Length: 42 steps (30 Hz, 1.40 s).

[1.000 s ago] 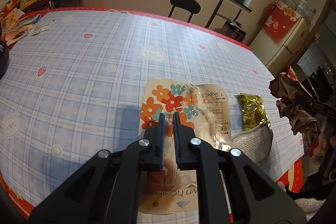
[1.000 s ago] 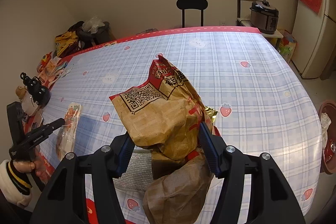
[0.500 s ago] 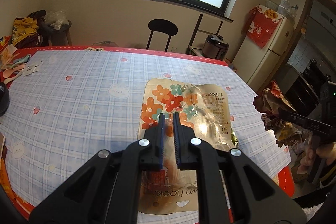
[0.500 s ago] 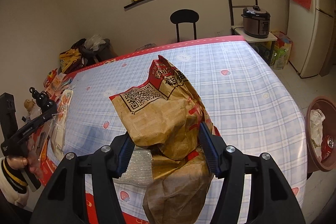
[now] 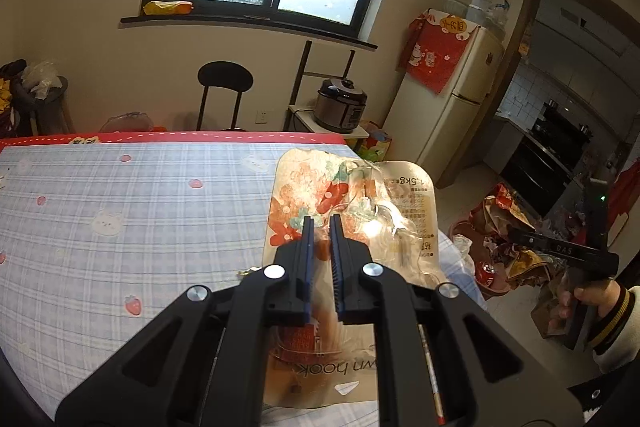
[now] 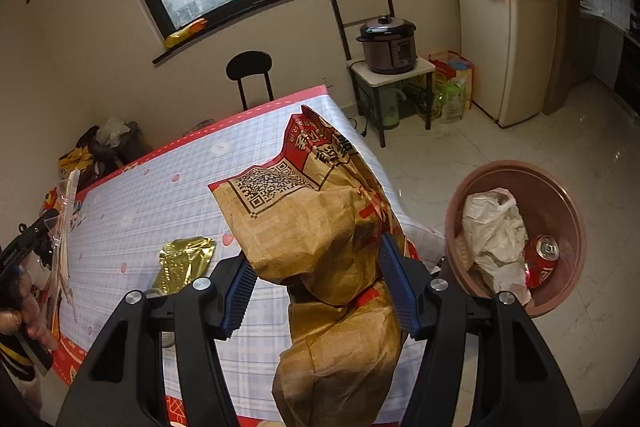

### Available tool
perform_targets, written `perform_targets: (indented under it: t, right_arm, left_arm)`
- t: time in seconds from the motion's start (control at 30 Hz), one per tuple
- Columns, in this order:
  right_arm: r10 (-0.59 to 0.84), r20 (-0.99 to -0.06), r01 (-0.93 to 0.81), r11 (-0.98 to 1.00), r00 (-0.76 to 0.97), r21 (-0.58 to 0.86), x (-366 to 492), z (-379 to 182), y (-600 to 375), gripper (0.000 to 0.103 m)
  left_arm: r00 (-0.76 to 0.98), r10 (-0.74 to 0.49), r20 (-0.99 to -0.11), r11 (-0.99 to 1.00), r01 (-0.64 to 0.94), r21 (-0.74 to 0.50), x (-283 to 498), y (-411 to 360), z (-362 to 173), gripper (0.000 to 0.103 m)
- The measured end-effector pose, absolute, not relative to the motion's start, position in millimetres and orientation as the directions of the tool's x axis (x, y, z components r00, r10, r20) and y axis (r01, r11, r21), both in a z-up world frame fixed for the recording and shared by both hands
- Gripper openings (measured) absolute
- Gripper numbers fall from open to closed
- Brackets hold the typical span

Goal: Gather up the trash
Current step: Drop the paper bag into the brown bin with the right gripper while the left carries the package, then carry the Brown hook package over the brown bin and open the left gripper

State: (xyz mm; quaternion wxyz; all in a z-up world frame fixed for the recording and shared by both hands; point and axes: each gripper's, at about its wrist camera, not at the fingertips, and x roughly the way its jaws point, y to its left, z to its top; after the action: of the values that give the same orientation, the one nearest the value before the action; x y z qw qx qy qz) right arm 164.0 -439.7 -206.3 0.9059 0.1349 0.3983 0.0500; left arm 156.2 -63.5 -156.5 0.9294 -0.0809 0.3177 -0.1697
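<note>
— How far along are you with the trash?

— Partway, I judge. The pink bin (image 6: 516, 171) on the floor beside the tabletop (image 6: 168, 203) already holds a white plastic bag (image 6: 494, 223) and a red can (image 6: 546, 251). Neither piece I carry is in it yet, and a crumpled gold wrapper (image 6: 184, 261) lies on the tabletop near its front edge.

— What has your right tool got?

— My right tool (image 6: 318, 291) has its jaws spread fairly wide, closed against a bulky brown paper bag (image 6: 316, 227) with red print and a QR code. The bag stands up between the blue pads (image 6: 240, 291) and sags below them. It hangs over the tabletop's corner, with the bin just to its right.

— And the left?

— My left tool (image 5: 321, 251) has its jaws nearly pressed together, pinching a flat plastic packet (image 5: 352, 207) with a flower print. The packet sticks up and forward, above the tabletop's right edge.

— What remains?

— Dropping both pieces into the bin, then fetching the gold wrapper. I cannot tell whether other litter lies out of sight.
</note>
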Motion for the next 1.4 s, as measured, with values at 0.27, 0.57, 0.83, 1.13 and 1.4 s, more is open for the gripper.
perform_targets:
  t: [0.27, 0.57, 0.83, 1.13, 1.4]
  right_arm:
    - [0.111, -0.711, 0.085, 0.968, 0.694, 0.234, 164, -206, -516, 0.059]
    - [0.047, -0.738, 0.187, 0.955, 0.673, 0.230, 182, -230, -592, 0.059]
    - [0.018, -0.715, 0.229, 0.941, 0.699, 0.248, 188, -216, -640, 0.088]
    - [-0.030, -0.649, 0.244, 0.939, 0.760, 0.242, 162, -175, -666, 0.098]
    - [-0.088, -0.664, 0.303, 0.928, 0.742, 0.215, 114, -165, -687, 0.098]
  left_arm:
    - [0.722, -0.422, -0.548, 0.906, 0.312, -0.287, 169, -132, -160, 0.012]
    - [0.713, -0.442, -0.544, 0.897, 0.343, -0.279, 181, -192, -162, 0.012]
    - [0.674, -0.476, -0.565, 0.878, 0.402, -0.260, 201, -254, -155, 0.012]
    - [0.618, -0.536, -0.575, 0.833, 0.497, -0.243, 212, -322, -146, 0.012]
    - [0.520, -0.617, -0.591, 0.754, 0.606, -0.253, 231, -416, -171, 0.012]
